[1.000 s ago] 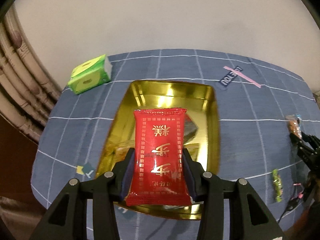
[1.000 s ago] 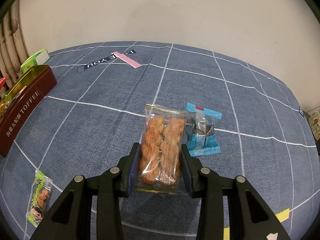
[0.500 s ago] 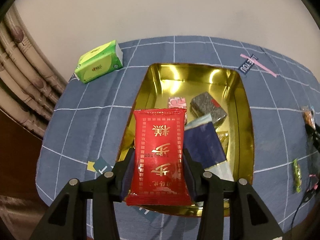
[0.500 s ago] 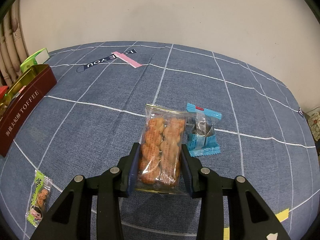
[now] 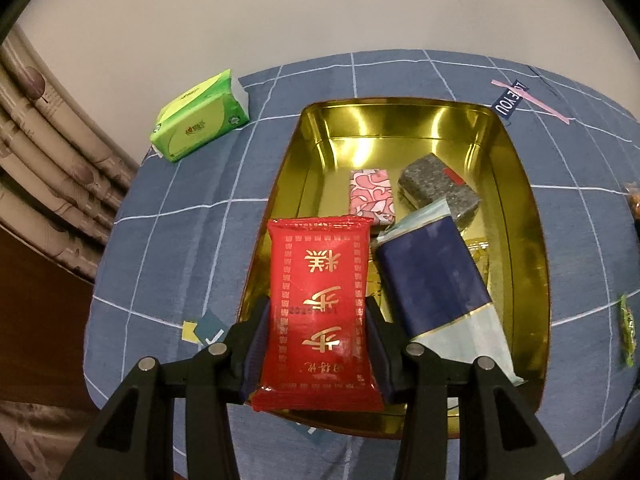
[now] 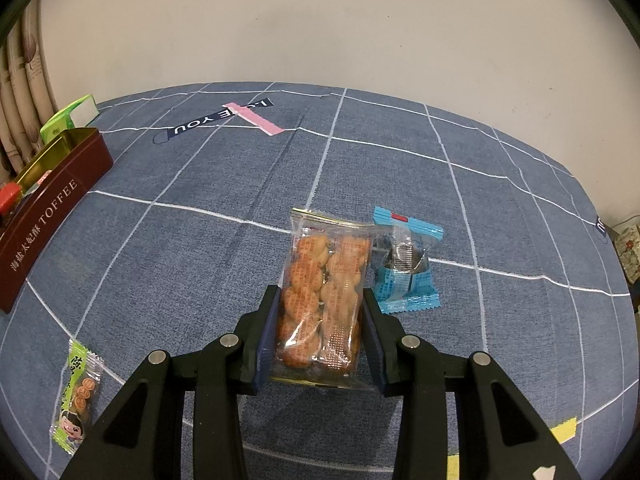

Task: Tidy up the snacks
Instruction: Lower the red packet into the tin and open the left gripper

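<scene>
Snacks are mid-sorting: the left tool [image 5: 316, 340] pinches a red packet [image 5: 318, 312] over the near-left corner of the gold tin [image 5: 528, 216] ahead, seemingly for dropping in, while the right tool [image 6: 318, 344] clamps a biscuit pack [image 6: 322, 292] on the worktop [image 6: 200, 248], likely next.

Looks like a home: ahead of the grippers, a blue checked tablecloth [image 6: 200, 248], patterned curtains [image 5: 48, 168] at left, a tissue pack [image 5: 199, 117], plain wall [image 5: 320, 12] beyond.
</scene>
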{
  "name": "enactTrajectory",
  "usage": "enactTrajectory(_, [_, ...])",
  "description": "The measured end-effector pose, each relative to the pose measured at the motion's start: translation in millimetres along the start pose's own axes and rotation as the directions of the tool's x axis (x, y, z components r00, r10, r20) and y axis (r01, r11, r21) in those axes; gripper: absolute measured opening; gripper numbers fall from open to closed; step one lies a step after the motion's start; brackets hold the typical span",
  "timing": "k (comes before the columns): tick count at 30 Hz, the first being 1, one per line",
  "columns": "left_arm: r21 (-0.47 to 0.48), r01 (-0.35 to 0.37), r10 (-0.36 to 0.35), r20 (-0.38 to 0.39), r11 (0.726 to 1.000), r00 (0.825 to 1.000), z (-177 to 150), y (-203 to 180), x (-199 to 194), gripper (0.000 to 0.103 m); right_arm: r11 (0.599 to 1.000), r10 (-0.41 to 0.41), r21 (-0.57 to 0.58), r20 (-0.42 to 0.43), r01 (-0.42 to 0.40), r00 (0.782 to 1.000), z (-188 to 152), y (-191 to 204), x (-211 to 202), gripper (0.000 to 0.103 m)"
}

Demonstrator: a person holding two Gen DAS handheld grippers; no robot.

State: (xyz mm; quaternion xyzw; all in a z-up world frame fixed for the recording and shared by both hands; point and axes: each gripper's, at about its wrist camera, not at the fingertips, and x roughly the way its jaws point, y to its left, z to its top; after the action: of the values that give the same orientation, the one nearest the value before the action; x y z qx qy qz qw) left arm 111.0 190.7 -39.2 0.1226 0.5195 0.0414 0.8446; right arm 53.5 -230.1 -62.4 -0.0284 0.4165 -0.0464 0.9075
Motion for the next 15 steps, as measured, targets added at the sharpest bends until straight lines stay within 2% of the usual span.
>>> enactTrajectory(7, [0.022, -0.041, 0.040, 0.019, 0.999, 0.999, -3.0, -3.8, 1.8, 0.047, 1.000, 0.004, 0.003, 0.000, -0.004, 1.000, -0.2, 0.1, -0.4, 0.036])
enactTrajectory(15, [0.017, -0.047, 0.047, 0.022, 0.999, 0.999, -3.6, -4.3, -1.1, 0.048, 0.999, 0.010, 0.034, -0.005, -0.009, 1.000, 0.1, -3.0, -0.2, 0.036])
